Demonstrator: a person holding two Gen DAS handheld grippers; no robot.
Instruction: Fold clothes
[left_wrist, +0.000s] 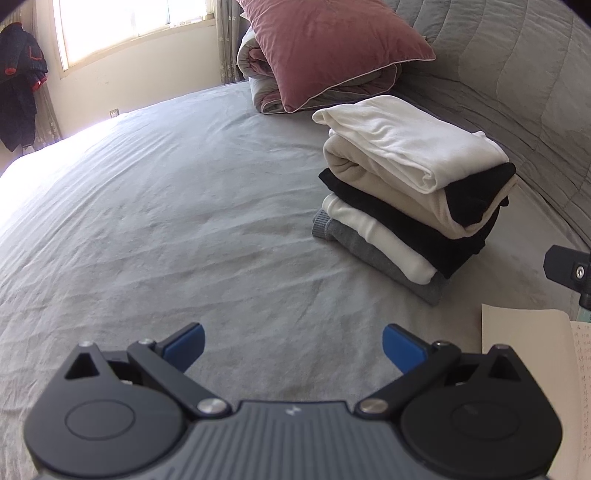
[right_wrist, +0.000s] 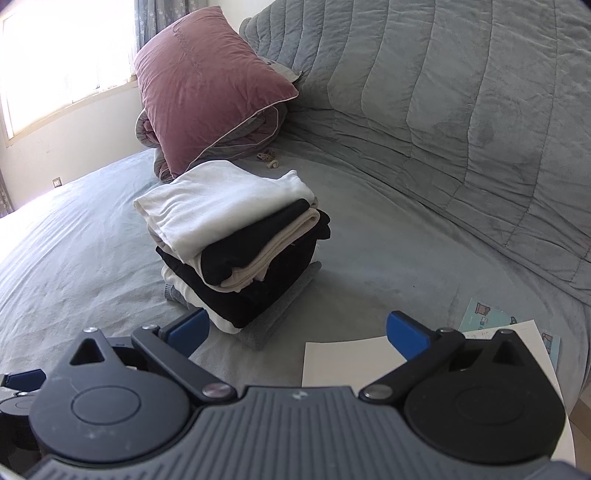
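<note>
A stack of folded clothes (left_wrist: 413, 188) sits on the grey bed sheet (left_wrist: 166, 221), with white, cream, black and grey layers. In the right wrist view the same stack (right_wrist: 236, 247) stands just ahead and left of centre. My left gripper (left_wrist: 293, 345) hangs open over bare sheet, well short and left of the stack, nothing between its blue pads. My right gripper (right_wrist: 297, 332) is open too, its left pad close to the stack's near corner, holding nothing. Part of the right gripper's body (left_wrist: 567, 267) shows at the left wrist view's right edge.
A pink pillow (right_wrist: 207, 88) rests on a rolled grey quilt (left_wrist: 266, 92) at the head of the bed. A quilted grey headboard cover (right_wrist: 461, 129) curves round the right side. An open notebook (right_wrist: 343, 362) and a blue card (right_wrist: 484, 314) lie near the bed edge. Dark clothes (left_wrist: 20, 85) hang by the window.
</note>
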